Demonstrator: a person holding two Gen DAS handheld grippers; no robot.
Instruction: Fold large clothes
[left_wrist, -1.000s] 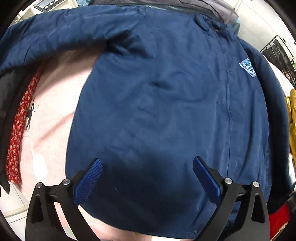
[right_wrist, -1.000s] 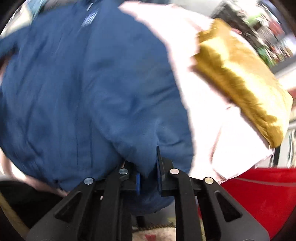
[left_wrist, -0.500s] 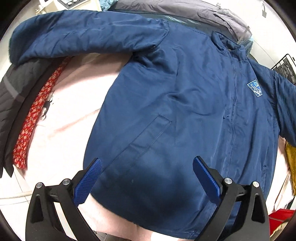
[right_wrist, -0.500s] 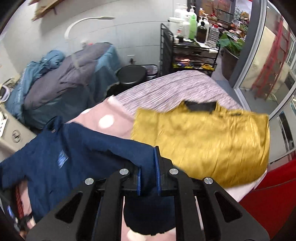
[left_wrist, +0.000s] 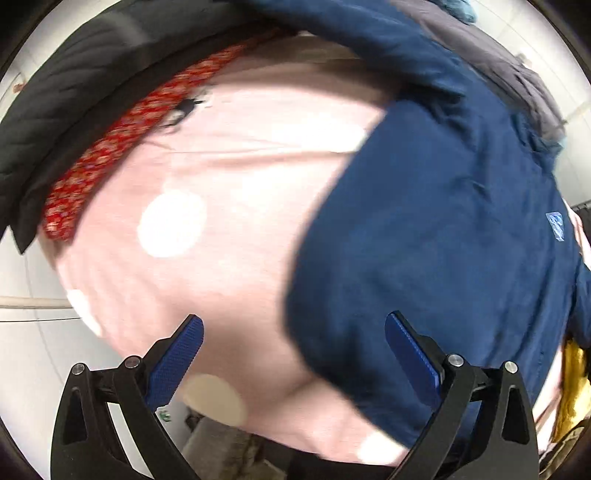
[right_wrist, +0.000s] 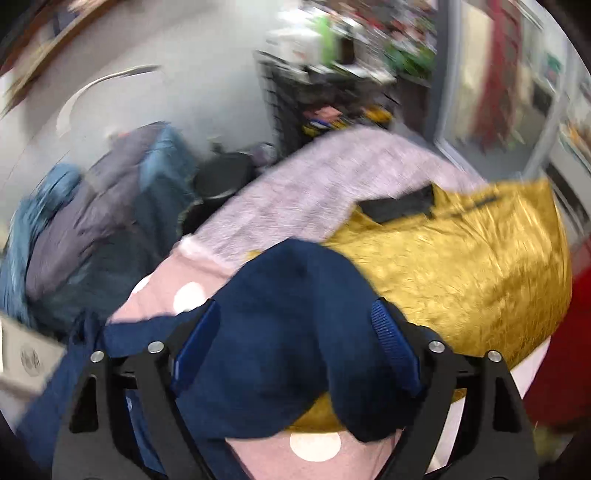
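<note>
Jacket sleeve (right_wrist: 291, 332) lies loose between the right gripper (right_wrist: 295, 347), whose jaws just sprang wide.

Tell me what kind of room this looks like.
Probably a home laundry or utility corner used for folding: a pink dotted sheet covers the work surface, garments such as a navy jacket and a gold jacket lie on it, and a cluttered black wire rack stands behind.

Navy blue zip jacket (left_wrist: 436, 236) with pale blue chest badge (left_wrist: 555, 226), spread front-up over pink white-dotted sheet (left_wrist: 221, 221); one sleeve (right_wrist: 291, 332) bunched, draped partly across gold garment (right_wrist: 461, 273).
</note>
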